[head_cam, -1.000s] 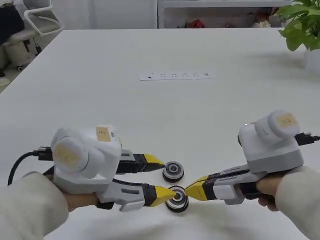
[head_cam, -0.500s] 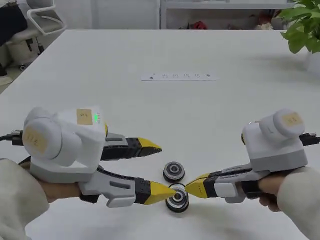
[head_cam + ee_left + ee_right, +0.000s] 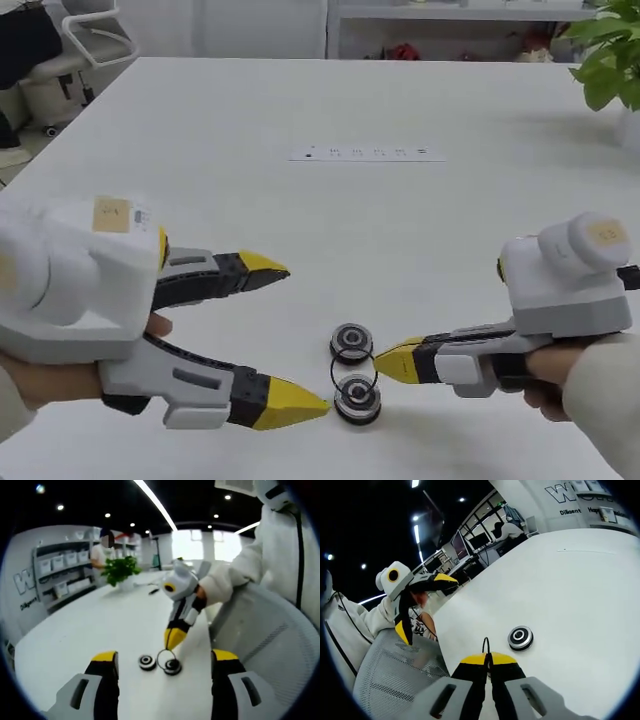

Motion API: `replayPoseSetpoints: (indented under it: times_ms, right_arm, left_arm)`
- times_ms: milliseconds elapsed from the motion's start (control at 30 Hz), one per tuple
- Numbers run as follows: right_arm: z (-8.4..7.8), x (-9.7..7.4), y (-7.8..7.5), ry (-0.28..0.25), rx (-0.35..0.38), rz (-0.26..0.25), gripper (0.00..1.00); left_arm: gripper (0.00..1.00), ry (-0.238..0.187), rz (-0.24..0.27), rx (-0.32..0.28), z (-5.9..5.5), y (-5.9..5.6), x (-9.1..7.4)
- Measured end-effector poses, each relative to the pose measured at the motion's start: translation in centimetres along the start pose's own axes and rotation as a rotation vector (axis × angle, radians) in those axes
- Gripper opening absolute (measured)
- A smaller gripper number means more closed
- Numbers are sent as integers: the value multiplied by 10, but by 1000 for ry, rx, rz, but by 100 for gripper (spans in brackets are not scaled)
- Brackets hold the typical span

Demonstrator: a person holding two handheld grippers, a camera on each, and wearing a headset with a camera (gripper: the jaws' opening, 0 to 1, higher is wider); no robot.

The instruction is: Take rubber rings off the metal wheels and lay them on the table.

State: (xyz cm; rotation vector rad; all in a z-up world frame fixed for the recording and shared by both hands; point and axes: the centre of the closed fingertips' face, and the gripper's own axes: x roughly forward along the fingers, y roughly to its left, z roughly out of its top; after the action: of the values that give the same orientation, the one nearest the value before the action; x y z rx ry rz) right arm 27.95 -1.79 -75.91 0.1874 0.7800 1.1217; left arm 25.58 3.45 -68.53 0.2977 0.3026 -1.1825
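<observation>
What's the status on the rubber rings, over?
Left gripper open, beside the wheels. Right gripper shut on rubber ring, ring raised over near wheel. Far wheel alongside. No obstruction near them.

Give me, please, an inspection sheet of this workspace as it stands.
Surface: white table.
Job's things: far wheel and near wheel lie close together; a thin rubber ring is held upright between them.
Clutter: power strip mid-table.
Grippers: right gripper, fingers shut on the rubber ring; left gripper open, beside the near wheel.
Cables: black cable along the person's sleeve.
Surroundings: plant, office chair, shelves.
</observation>
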Motion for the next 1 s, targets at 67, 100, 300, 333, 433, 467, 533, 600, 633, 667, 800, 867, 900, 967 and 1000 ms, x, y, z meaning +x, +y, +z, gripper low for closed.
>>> replayPoseSetpoints:
  times_ms: [67,100,300,333,433,467,533,600,633,667,800,867,900,967,1000]
  right_arm:
    - [1,0,0,-3,3,2,0]
    - [1,1,1,-2,2,2,0]
    - [6,2,5,-15,-2,13,0]
    - [7,2,7,-17,-3,15,0]
    - [12,3,13,-26,-16,28,0]
    - [13,4,15,-29,-17,31,0]
    - [14,6,20,-32,-22,40,0]
    - [13,7,22,-29,-31,48,0]
    - [13,9,25,-28,-36,51,0]
    - [13,10,26,-26,-40,53,0]
    - [12,13,30,-22,-48,59,0]
    - [12,14,31,-22,-48,63,0]
    - [12,15,32,-21,-49,65,0]
    - [11,16,33,-19,-51,68,0]
    - [11,16,33,-18,-51,69,0]
  left_arm:
    - [77,-6,16,-3,2,2,-8]
    - [78,-7,22,-9,2,3,-11]
    - [85,11,71,-26,-3,11,-30]
    - [86,17,79,-26,-4,12,-33]
    - [89,30,99,-26,-7,13,-46]
    - [90,30,106,-28,-7,13,-49]
    - [90,24,125,-35,-8,15,-56]
    - [91,19,142,-48,-9,16,-62]
    - [92,16,154,-53,-10,17,-65]
    - [94,18,161,-57,-12,17,-67]
    - [98,23,191,-81,-22,14,-76]
    - [98,21,204,-99,-27,12,-80]
    - [98,19,211,-104,-28,12,-81]
    - [100,12,223,-121,-32,11,-83]
    - [100,11,224,-124,-33,10,-83]
